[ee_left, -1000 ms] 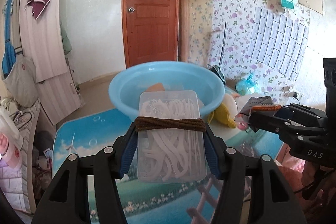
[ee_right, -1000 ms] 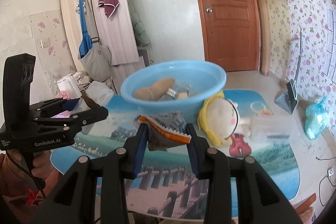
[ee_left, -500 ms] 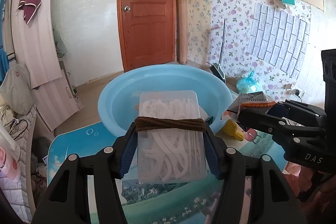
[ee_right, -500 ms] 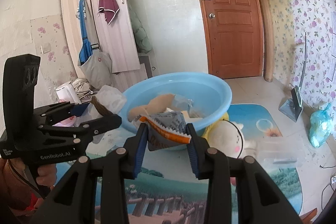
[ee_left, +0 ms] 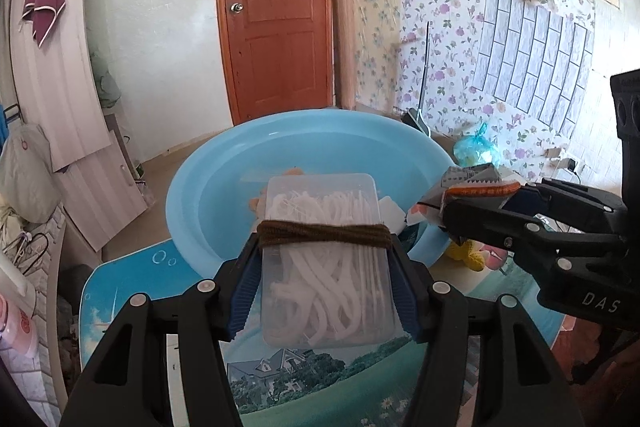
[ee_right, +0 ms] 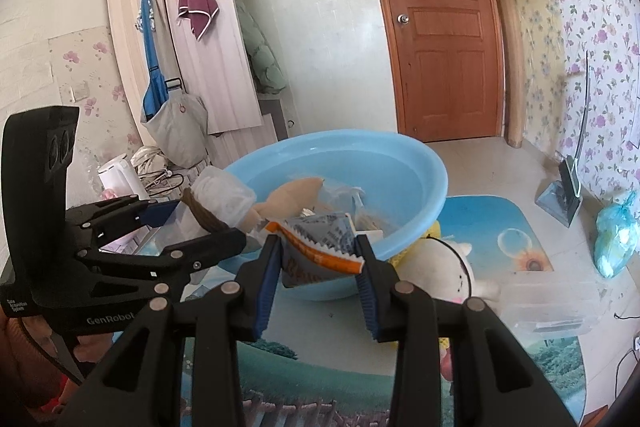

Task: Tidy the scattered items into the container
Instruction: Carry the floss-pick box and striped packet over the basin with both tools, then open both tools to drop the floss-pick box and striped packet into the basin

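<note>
My left gripper (ee_left: 324, 259) is shut on a clear plastic box of white floss picks (ee_left: 328, 267) wrapped with a brown band, held over the near rim of the blue basin (ee_left: 208, 187). My right gripper (ee_right: 318, 259) is shut on a grey and orange snack packet (ee_right: 316, 247), held at the basin's (ee_right: 420, 167) near edge. The packet also shows in the left wrist view (ee_left: 476, 185), and the box in the right wrist view (ee_right: 220, 195). A beige soft toy (ee_right: 296, 191) and other items lie in the basin.
A white and yellow plush doll (ee_right: 448, 267) lies on the landscape-print mat (ee_right: 520, 227) right of the basin. A clear plastic box (ee_right: 552, 303) sits further right. A dustpan (ee_right: 564, 187) and a blue bag (ee_right: 616, 235) are on the floor.
Both grippers have moved forward and up toward the basin with their loads; the basin looks larger and closer, and the box and packet now overlap its rim.
</note>
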### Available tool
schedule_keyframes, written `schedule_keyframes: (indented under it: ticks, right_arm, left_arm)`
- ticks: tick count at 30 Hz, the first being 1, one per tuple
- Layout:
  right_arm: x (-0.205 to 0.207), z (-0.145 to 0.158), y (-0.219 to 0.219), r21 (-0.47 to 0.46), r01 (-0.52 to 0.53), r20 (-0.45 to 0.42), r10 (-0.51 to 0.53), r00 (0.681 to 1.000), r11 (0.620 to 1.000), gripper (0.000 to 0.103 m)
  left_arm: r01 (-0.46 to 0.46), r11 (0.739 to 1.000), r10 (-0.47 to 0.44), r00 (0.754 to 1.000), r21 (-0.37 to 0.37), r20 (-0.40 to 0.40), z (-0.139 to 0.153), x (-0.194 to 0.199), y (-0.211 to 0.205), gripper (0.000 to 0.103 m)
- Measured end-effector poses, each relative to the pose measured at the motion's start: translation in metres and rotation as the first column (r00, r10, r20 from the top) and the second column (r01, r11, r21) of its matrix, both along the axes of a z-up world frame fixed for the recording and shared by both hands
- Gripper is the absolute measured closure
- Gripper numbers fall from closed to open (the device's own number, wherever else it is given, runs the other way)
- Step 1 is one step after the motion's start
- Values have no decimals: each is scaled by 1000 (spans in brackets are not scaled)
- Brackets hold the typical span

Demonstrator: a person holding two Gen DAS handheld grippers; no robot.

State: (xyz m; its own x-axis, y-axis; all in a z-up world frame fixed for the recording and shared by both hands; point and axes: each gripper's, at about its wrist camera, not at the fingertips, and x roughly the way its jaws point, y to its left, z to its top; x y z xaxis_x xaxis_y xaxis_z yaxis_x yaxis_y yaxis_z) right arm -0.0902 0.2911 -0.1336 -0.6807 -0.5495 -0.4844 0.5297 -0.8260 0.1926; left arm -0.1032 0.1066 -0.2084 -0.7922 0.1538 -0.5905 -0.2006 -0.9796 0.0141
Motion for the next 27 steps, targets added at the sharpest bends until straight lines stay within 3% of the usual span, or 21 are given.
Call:
schedule_keyframes:
  ticks: [15, 19, 27]
  right_arm:
    - [-10, -3, -7, 12, 6, 5, -7, 1000, 1000, 63]
    - [-9, -3, -4, 7, 24, 3, -24, 1000, 1000, 49]
    - [-7, -2, 2, -1, 39, 3, -39, 999, 999, 48]
  left_arm:
    - [-2, 1000, 2, 1000, -5, -12, -1, 0, 0, 41]
    - [-6, 1000, 6, 999, -10, -41, 5, 7, 2, 29]
    - [-5, 1000, 4, 998, -25, -68, 12, 18, 0, 26]
